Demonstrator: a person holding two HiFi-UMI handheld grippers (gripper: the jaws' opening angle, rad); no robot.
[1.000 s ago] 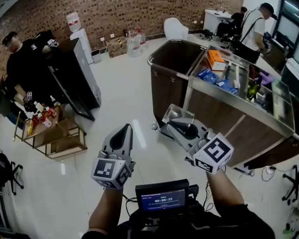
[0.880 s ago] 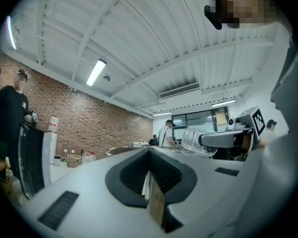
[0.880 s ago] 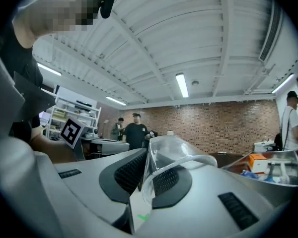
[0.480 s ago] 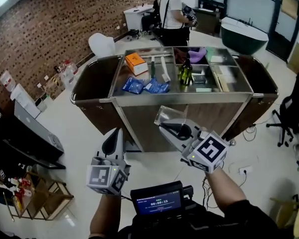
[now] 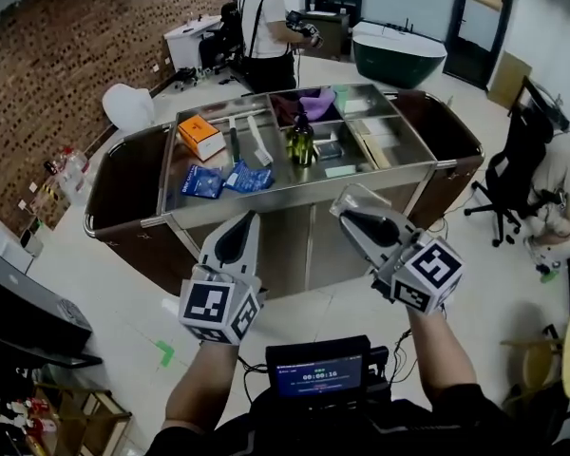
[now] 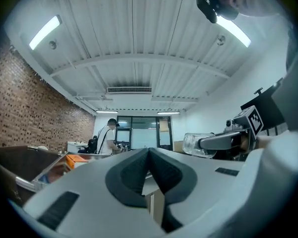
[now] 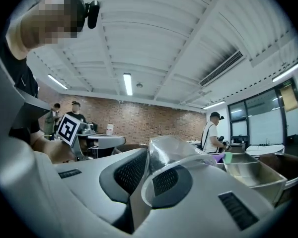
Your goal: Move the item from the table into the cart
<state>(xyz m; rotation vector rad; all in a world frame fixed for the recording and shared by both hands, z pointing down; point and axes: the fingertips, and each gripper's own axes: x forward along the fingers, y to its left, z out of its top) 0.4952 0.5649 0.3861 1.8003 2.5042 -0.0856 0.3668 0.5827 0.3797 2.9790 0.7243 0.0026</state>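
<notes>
Right gripper (image 5: 350, 215) clamped on a clear plastic cup (image 7: 171, 150), held in the air just short of the cart's (image 5: 285, 196) near long edge, right of centre; left gripper (image 5: 244, 220) alongside, jaws together, nothing between them.

I see the cart (image 5: 304, 195) tray carrying an orange box (image 5: 200, 137), blue packets (image 5: 226, 179), an upright bottle (image 5: 301, 141) and something purple (image 5: 315, 101).
</notes>
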